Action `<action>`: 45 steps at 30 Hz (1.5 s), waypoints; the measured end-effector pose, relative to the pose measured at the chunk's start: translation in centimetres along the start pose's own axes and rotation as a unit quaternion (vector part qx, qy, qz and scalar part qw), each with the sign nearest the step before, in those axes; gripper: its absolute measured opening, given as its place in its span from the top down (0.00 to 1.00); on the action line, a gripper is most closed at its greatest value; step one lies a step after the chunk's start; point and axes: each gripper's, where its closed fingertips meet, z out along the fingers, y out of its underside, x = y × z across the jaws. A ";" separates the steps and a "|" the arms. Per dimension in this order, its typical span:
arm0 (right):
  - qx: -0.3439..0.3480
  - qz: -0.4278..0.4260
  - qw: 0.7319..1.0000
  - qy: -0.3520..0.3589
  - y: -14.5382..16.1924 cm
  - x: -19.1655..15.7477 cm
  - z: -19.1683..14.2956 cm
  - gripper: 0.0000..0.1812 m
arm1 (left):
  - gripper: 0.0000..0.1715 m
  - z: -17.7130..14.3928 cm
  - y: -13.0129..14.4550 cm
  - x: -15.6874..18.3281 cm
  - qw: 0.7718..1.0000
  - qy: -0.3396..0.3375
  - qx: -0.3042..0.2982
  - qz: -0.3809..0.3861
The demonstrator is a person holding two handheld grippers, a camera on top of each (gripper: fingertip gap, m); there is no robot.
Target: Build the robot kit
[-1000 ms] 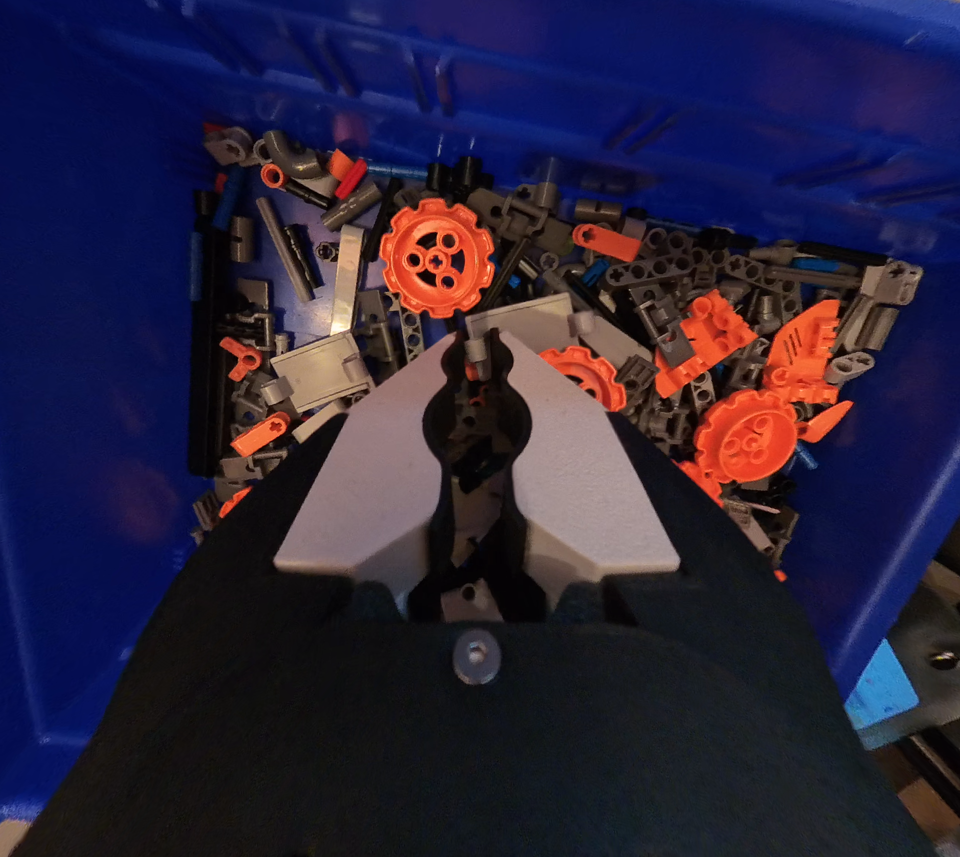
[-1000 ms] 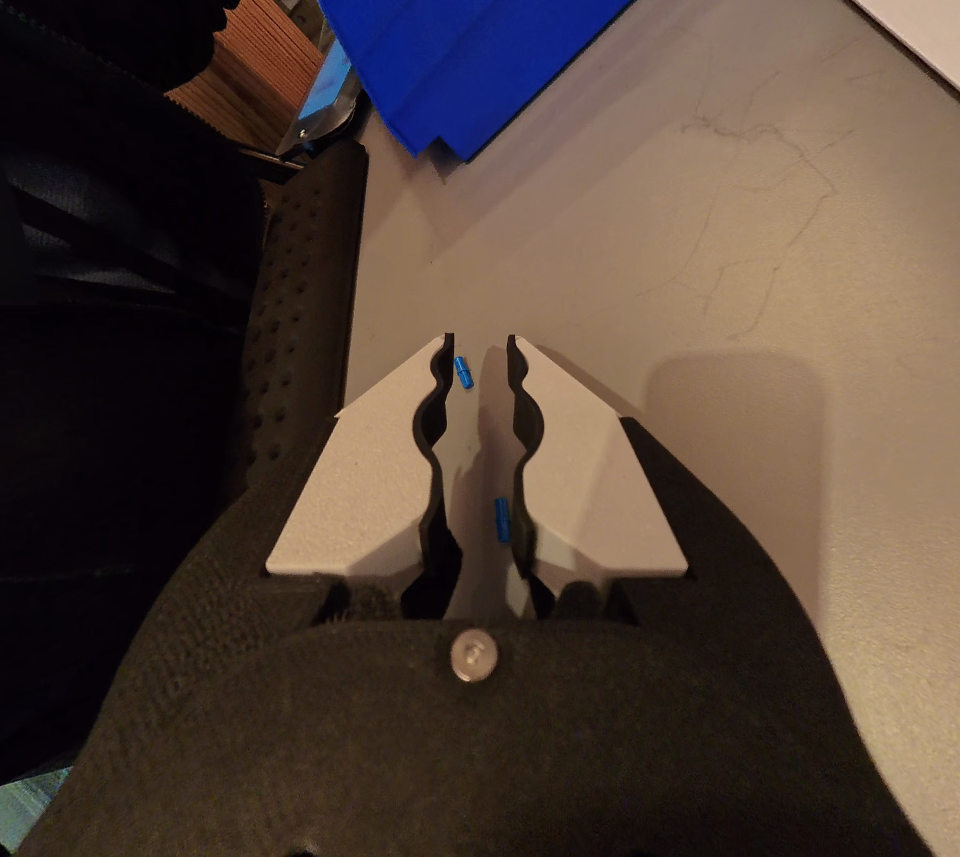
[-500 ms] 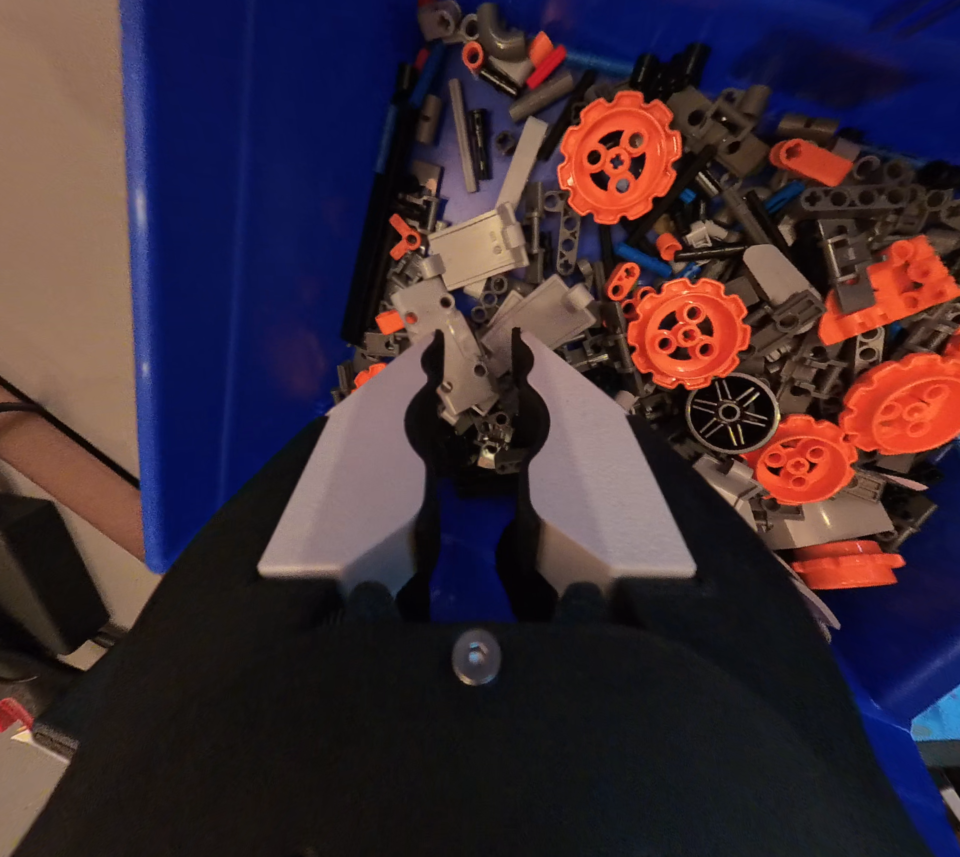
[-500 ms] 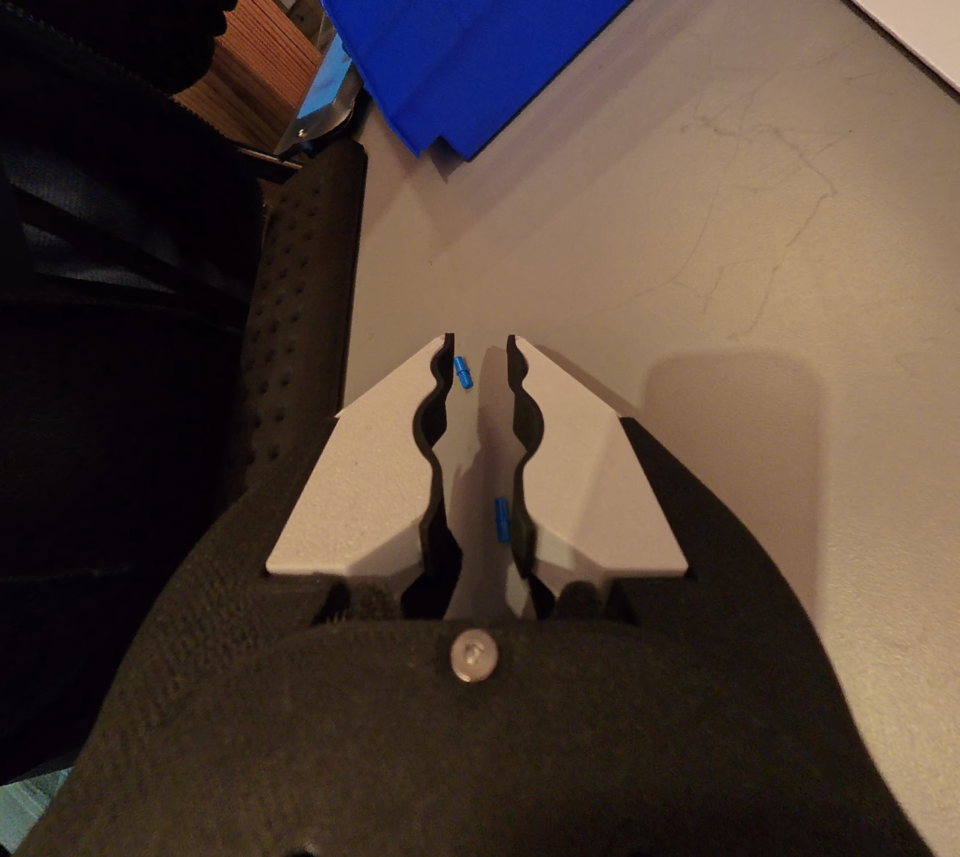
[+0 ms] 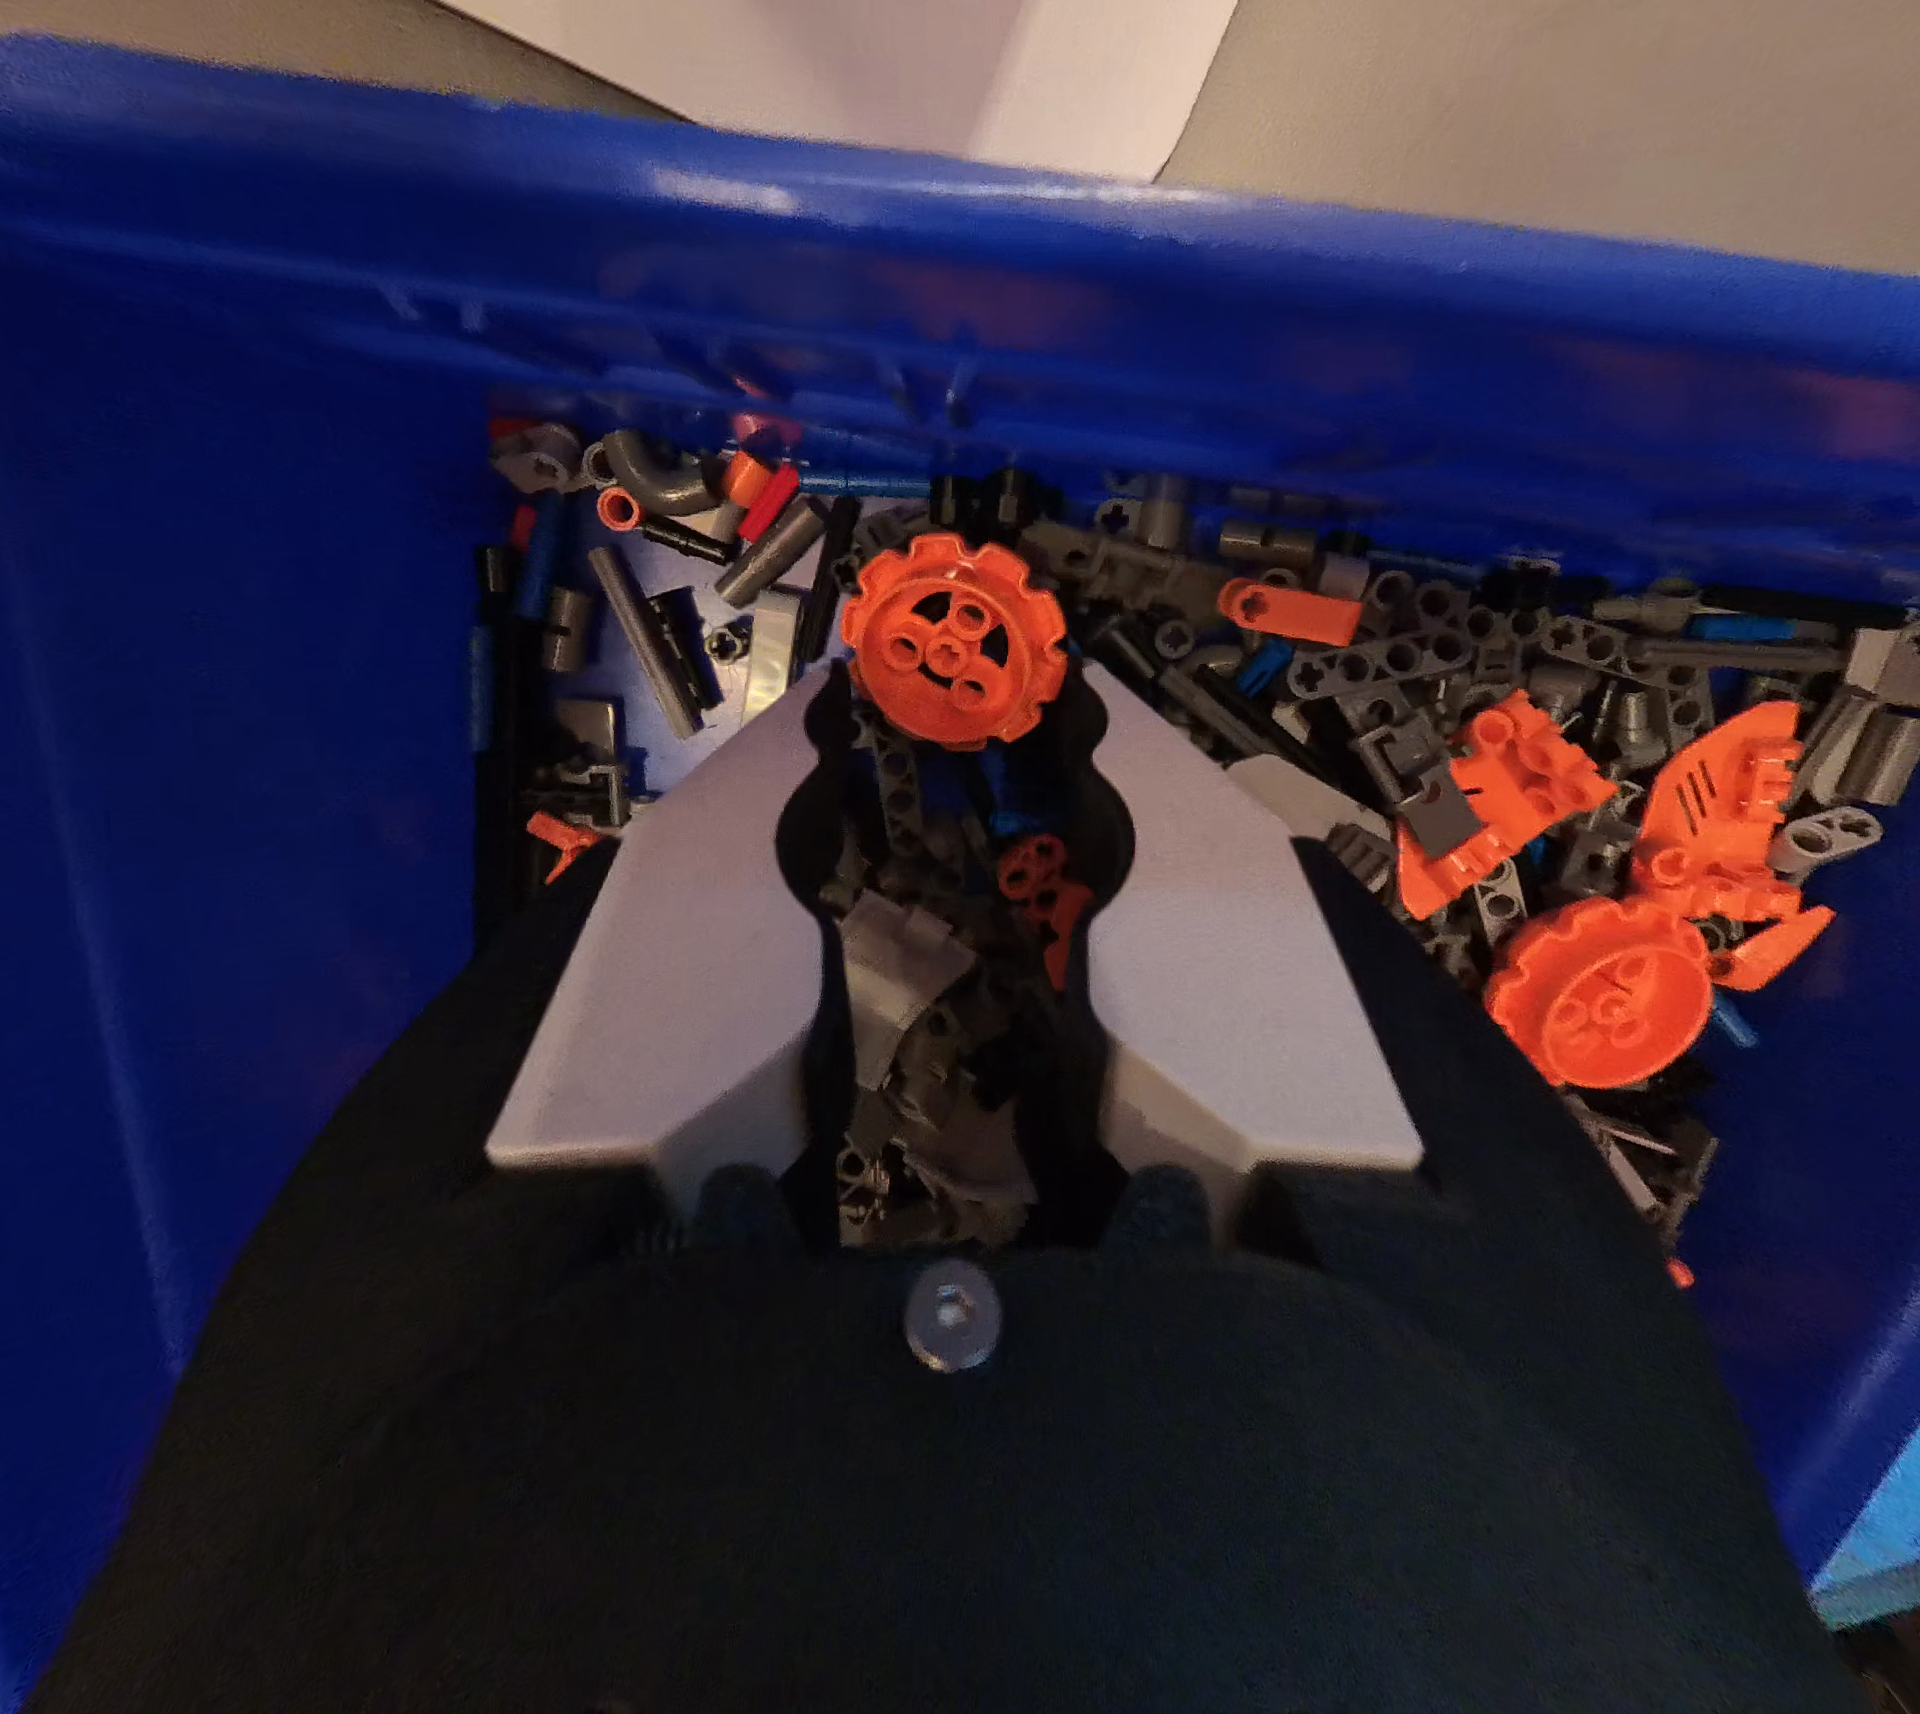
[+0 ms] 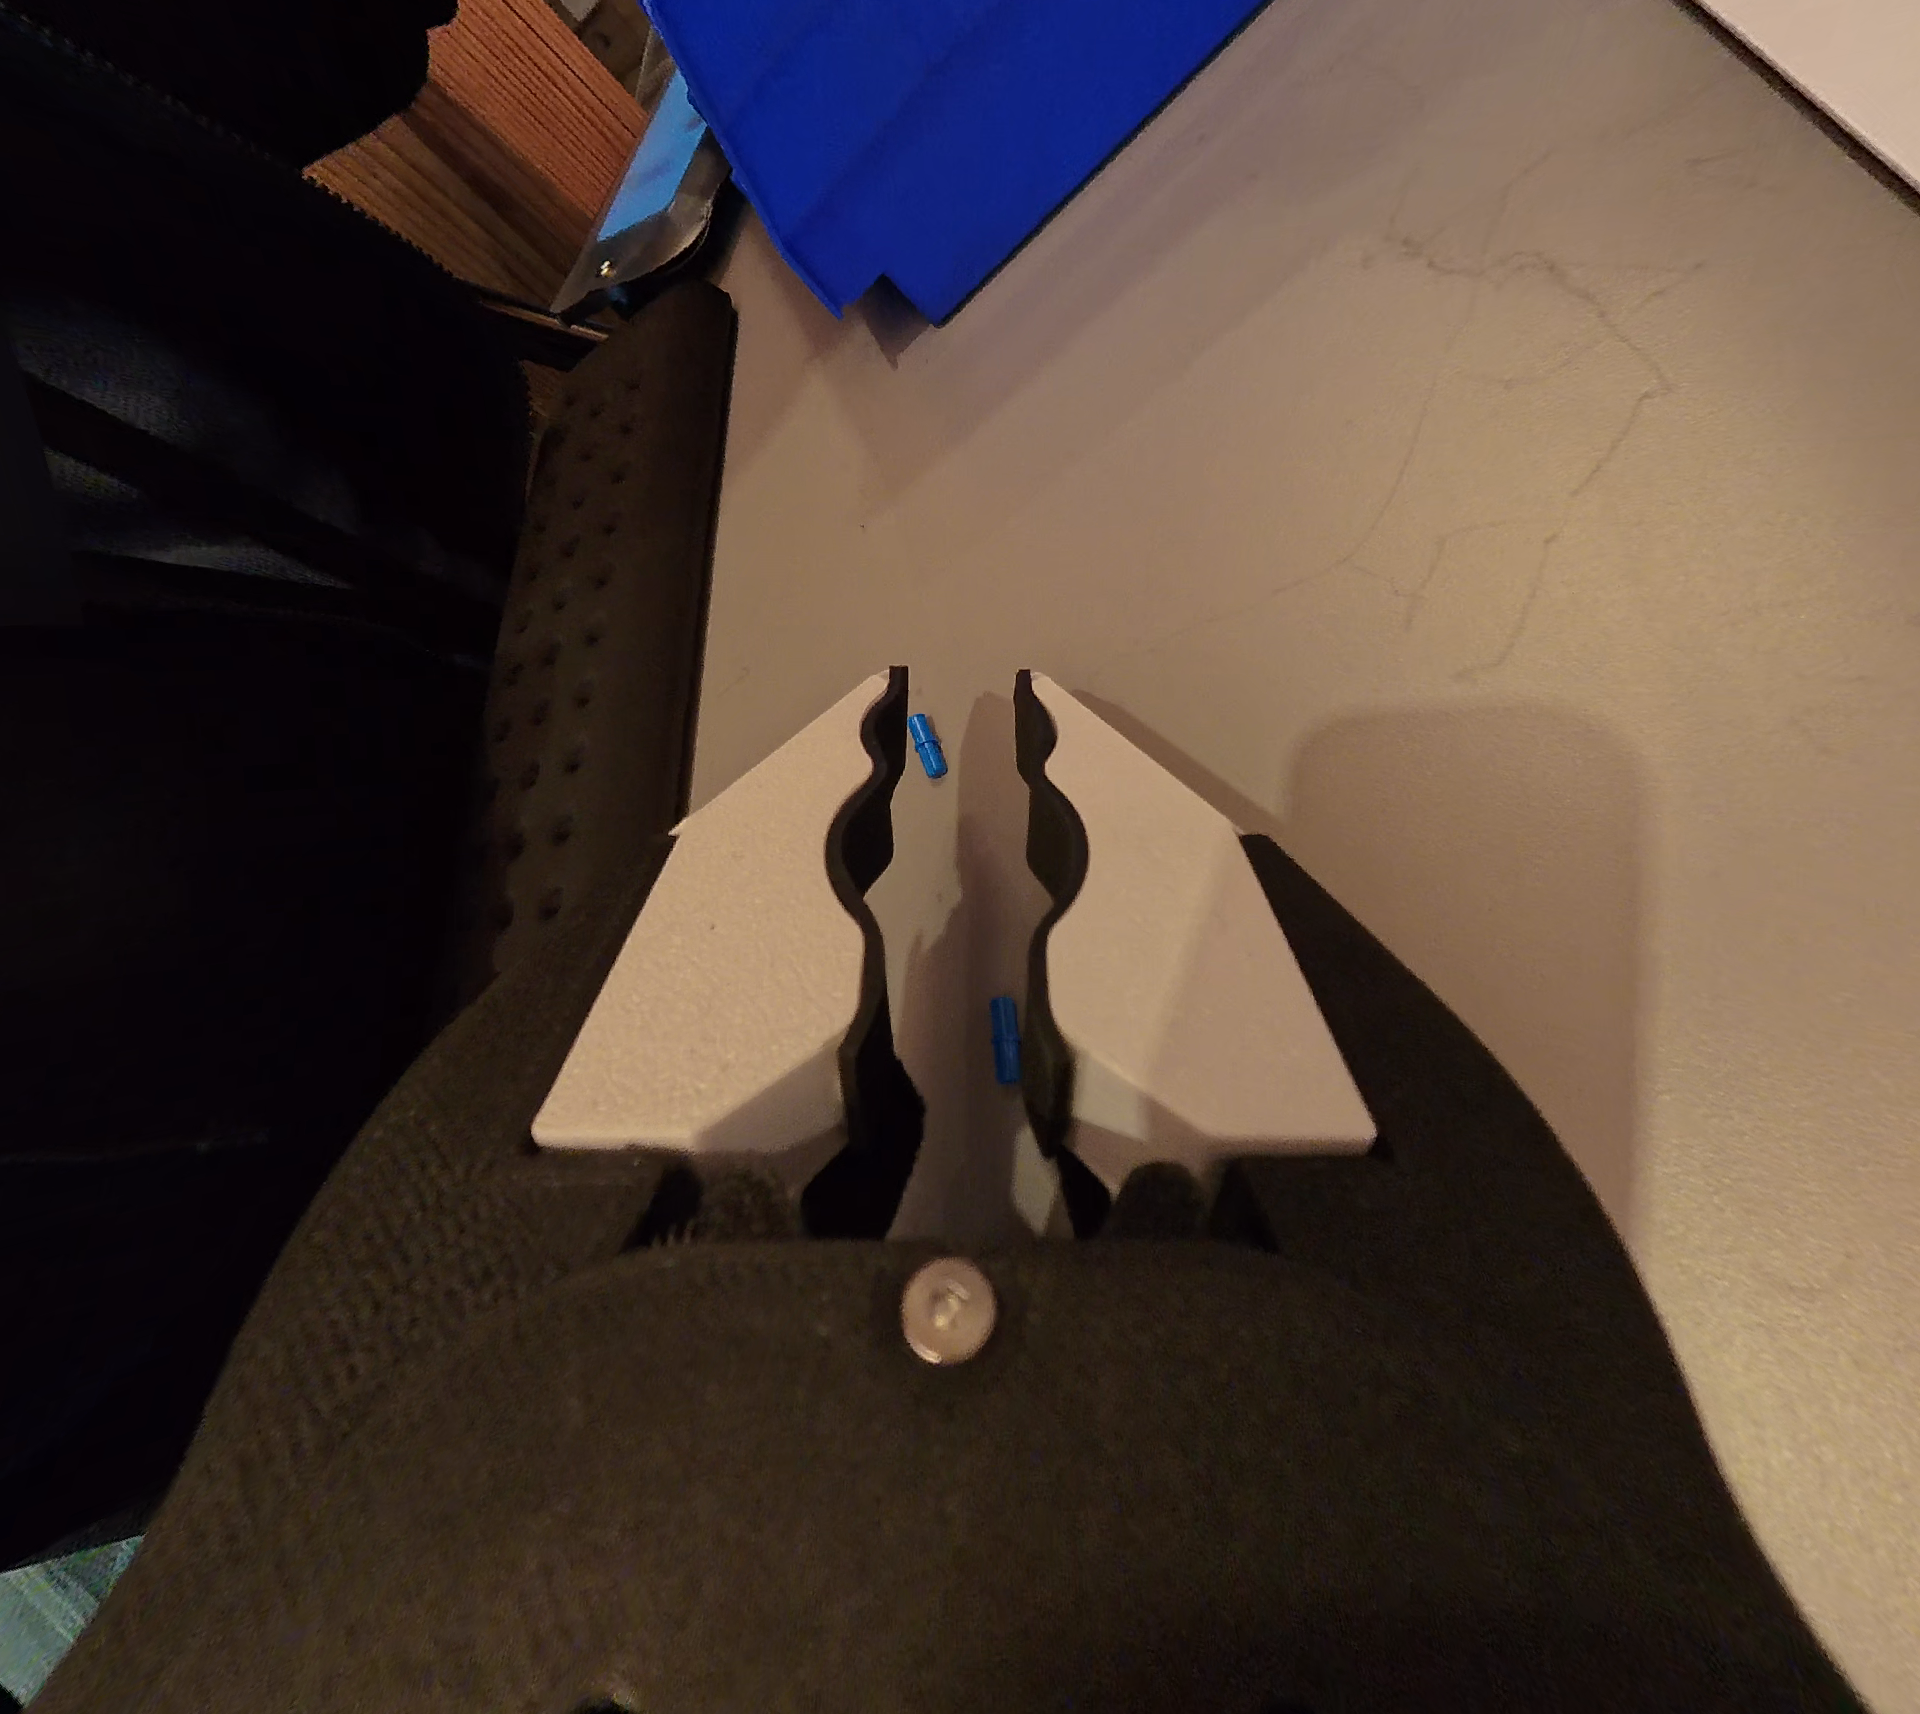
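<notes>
The left gripper [image 5: 954, 708] is open wide inside the blue bin [image 5: 239, 729], and an orange toothed wheel [image 5: 953, 655] sits between its tips; whether they touch it, I cannot tell. Beyond the wheel lie mixed grey and orange parts. The right gripper [image 6: 961, 677] is partly open over the counter [image 6: 1351, 469], holding nothing, with two small blue pins [image 6: 927, 745] between its fingers.

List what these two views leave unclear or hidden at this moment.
- Left wrist view: whether the left gripper touches the orange gear; motion blur.
- Left wrist view: parts low in the blue bin; gripper body covers them.
- Right wrist view: whether the right gripper touches the two blue pins; depth unclear.
</notes>
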 end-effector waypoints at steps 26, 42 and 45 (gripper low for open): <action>-0.001 0.000 1.000 0.001 0.0 0.0 0.1 0.90 | 0.71 -4.5 7.5 -5.6 0.982 -0.119 -0.113 -0.089; 0.000 -0.002 1.000 0.001 0.0 -0.1 0.1 0.90 | 0.68 -5.1 0.7 0.3 0.999 -0.033 0.020 -0.013; -0.001 -0.001 1.000 0.001 0.0 -0.1 0.1 0.90 | 0.69 -3.5 -0.9 2.0 0.999 0.009 0.033 -0.020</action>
